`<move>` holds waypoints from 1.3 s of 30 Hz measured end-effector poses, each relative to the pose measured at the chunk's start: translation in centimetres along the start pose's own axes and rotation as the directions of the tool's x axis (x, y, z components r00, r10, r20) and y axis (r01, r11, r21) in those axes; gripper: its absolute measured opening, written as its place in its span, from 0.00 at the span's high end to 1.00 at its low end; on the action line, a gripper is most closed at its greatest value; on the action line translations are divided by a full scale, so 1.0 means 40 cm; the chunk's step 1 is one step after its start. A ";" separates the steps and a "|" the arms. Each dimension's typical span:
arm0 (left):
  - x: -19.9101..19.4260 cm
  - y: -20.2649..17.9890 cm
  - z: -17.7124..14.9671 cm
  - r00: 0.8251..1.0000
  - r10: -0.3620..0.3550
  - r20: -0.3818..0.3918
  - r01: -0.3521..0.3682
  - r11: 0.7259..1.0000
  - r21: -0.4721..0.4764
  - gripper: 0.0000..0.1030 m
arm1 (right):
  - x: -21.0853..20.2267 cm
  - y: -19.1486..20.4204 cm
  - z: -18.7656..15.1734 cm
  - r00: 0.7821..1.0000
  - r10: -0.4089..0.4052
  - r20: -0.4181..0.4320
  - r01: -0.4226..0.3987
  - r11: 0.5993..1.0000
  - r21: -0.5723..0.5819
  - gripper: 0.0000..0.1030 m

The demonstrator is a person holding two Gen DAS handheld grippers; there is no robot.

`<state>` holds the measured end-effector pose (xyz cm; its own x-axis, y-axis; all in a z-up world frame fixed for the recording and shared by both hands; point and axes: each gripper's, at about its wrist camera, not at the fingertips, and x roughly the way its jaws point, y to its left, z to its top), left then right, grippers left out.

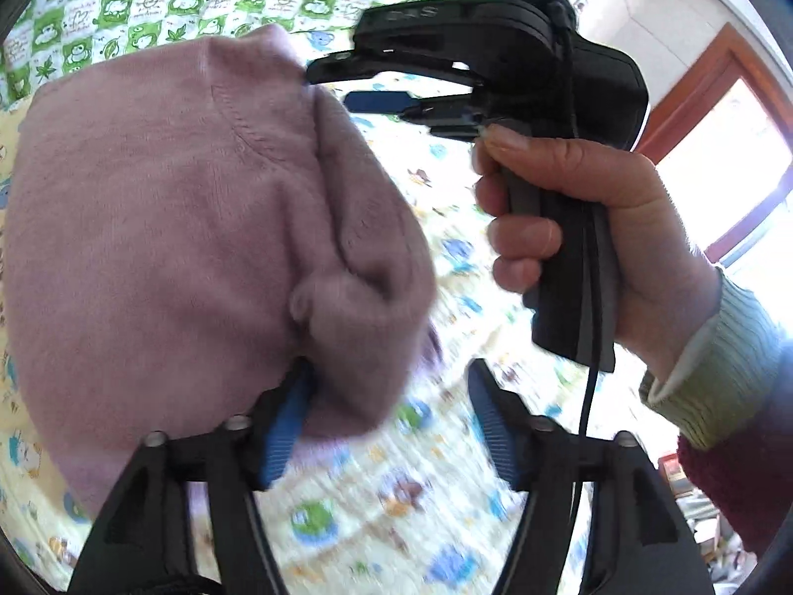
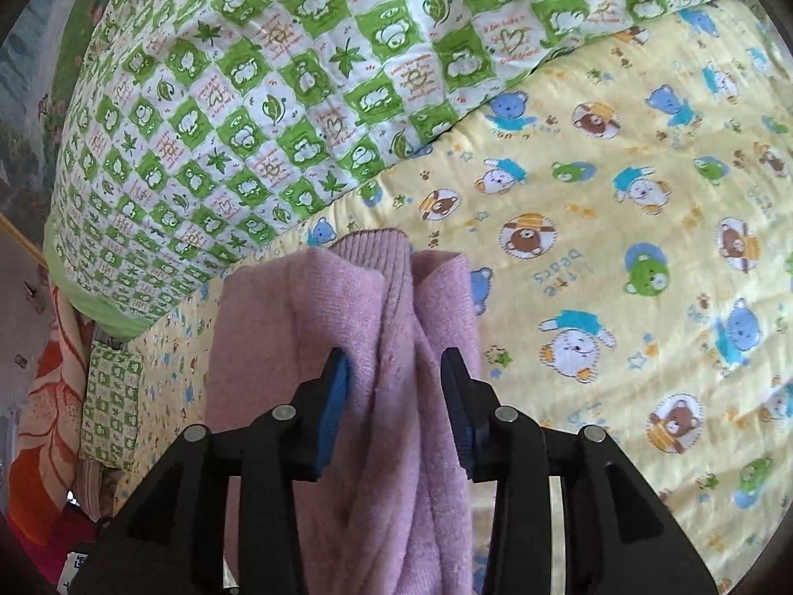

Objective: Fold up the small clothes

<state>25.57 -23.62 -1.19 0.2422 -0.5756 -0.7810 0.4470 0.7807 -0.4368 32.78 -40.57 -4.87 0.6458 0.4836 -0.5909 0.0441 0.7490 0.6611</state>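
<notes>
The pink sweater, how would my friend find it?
Look at the yellow bear-print sheet, beside the green checked quilt. The pink sweater hangs bunched between the right gripper fingers. It is the only plain, fuzzy cloth there.

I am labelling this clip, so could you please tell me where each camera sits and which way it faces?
Left wrist: sits on the left gripper, looking across the pink garment at the right gripper and the person's right hand.
Right wrist: sits on the right gripper, looking down at the pink garment over the yellow bear sheet; no hand shows.
Shared: garment, sheet, green quilt.
</notes>
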 end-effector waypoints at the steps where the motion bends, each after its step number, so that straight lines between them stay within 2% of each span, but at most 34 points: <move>1: -0.016 0.004 -0.007 1.000 -0.007 0.003 0.007 1.000 -0.001 0.34 | -0.022 0.002 -0.003 1.000 -0.022 0.012 0.022 1.000 -0.005 0.61; 3: -0.052 0.028 -0.020 1.000 -0.011 0.010 0.011 1.000 -0.022 0.34 | -0.075 0.013 -0.014 0.998 -0.046 0.044 0.047 0.999 -0.025 0.61; 6: -0.113 0.096 -0.038 0.999 -0.004 0.035 0.008 0.995 -0.095 0.33 | -0.147 0.051 -0.046 0.997 0.018 0.072 -0.013 0.998 -0.057 0.61; 10: -0.179 0.210 -0.058 0.995 0.073 0.073 -0.055 0.973 -0.223 0.28 | -0.162 0.129 -0.112 0.993 0.115 0.011 -0.113 0.987 -0.113 0.60; 11: -0.190 0.239 -0.060 0.993 0.091 0.076 -0.070 0.967 -0.247 0.27 | -0.153 0.141 -0.129 0.992 0.126 -0.014 -0.127 0.986 -0.111 0.58; 13: -0.207 0.297 -0.065 0.989 0.128 0.072 -0.100 0.946 -0.307 0.27 | -0.125 0.153 -0.162 0.994 0.101 -0.052 -0.106 0.988 -0.110 0.54; 15: -0.205 0.362 -0.062 0.986 0.155 0.062 -0.123 0.925 -0.360 0.27 | -0.094 0.143 -0.187 0.996 0.044 -0.079 -0.052 0.993 -0.107 0.54; 18: -0.203 0.413 -0.075 0.983 0.173 0.053 -0.137 0.901 -0.411 0.26 | -0.072 0.107 -0.211 0.993 0.019 -0.120 -0.027 0.997 -0.067 0.54; 20: -0.187 0.451 -0.075 0.985 0.166 0.038 -0.132 0.887 -0.442 0.26 | -0.065 0.097 -0.221 0.991 -0.010 -0.135 -0.001 0.997 -0.082 0.54; 23: -0.165 0.464 -0.083 0.989 0.146 0.025 -0.117 0.875 -0.470 0.26 | -0.057 0.083 -0.233 0.987 -0.050 -0.153 0.033 0.993 -0.112 0.54; 26: -0.133 0.458 -0.085 0.991 0.133 0.004 -0.115 0.873 -0.474 0.26 | -0.057 0.088 -0.238 0.987 -0.038 -0.153 0.019 0.993 -0.120 0.56; 27: -0.135 0.448 -0.090 0.991 0.131 0.001 -0.115 0.874 -0.472 0.26 | -0.056 0.098 -0.241 0.987 -0.041 -0.155 0.019 0.990 -0.141 0.63; 28: -0.134 0.442 -0.092 0.992 0.127 -0.005 -0.115 0.876 -0.469 0.26 | -0.052 0.108 -0.242 0.985 -0.042 -0.167 0.015 0.987 -0.163 0.82; 29: -0.126 0.430 -0.095 0.992 0.125 -0.011 -0.115 0.879 -0.463 0.26 | -0.052 0.115 -0.243 0.983 -0.025 -0.184 -0.007 0.986 -0.169 0.89; 31: -0.123 0.412 -0.082 0.993 0.118 -0.014 -0.112 0.890 -0.443 0.25 | -0.087 0.134 -0.237 0.987 0.027 -0.157 -0.053 0.984 -0.167 0.90; 33: -0.121 0.393 -0.069 0.993 0.118 -0.008 -0.111 0.902 -0.418 0.22 | -0.158 0.130 -0.215 0.988 0.130 -0.085 -0.137 0.986 -0.090 0.90; 35: -0.111 0.380 -0.061 0.993 0.119 -0.011 -0.114 0.909 -0.401 0.21 | -0.220 0.101 -0.207 0.985 0.174 -0.018 -0.174 0.984 -0.028 0.91; 37: -0.085 0.369 -0.047 0.992 0.122 -0.028 -0.123 0.910 -0.396 0.21 | -0.230 0.070 -0.224 0.992 0.127 -0.016 -0.128 0.992 -0.018 0.91; 39: -0.066 0.366 -0.045 0.992 0.117 -0.042 -0.124 0.910 -0.396 0.21 | -0.197 0.025 -0.255 0.997 0.057 -0.052 -0.057 0.998 -0.005 0.91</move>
<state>29.92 -10.22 -6.31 0.2562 -0.4698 -0.8448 0.0360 0.8780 -0.4773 19.94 -39.02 -4.27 0.6067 0.5481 -0.5758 0.0032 0.7226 0.6913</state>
